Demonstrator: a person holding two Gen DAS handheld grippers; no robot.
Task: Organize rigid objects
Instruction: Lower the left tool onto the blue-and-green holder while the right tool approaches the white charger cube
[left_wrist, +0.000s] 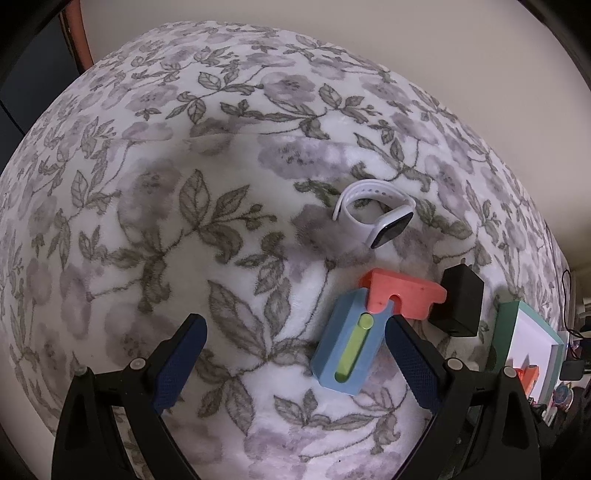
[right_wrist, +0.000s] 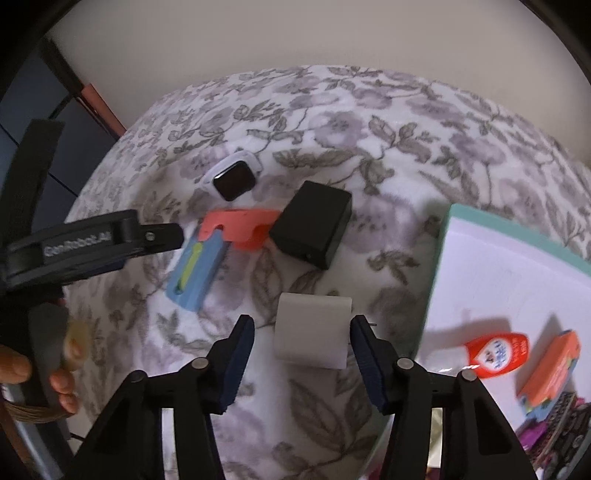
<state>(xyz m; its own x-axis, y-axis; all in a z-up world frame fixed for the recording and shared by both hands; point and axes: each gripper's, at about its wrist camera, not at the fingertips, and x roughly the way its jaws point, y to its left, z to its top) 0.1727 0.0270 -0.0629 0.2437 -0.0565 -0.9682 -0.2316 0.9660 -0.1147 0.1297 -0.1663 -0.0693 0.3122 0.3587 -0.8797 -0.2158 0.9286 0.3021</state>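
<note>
Partly, right gripper (right_wrist: 302, 360) jaws hide white block (right_wrist: 312, 332) edges.

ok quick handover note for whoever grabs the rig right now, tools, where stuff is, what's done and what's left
Left tool: open, one finger beside the blue block, nothing held.
Right tool: open around the white block; one pad is near its side, the other clear, no grip yet.
On the floral blanket: blue block, coral piece lying on its end, black box, white watch.
Done: red packet and orange box lie in the teal-rimmed tray.
Left: the five loose items, probably to the tray.
</note>
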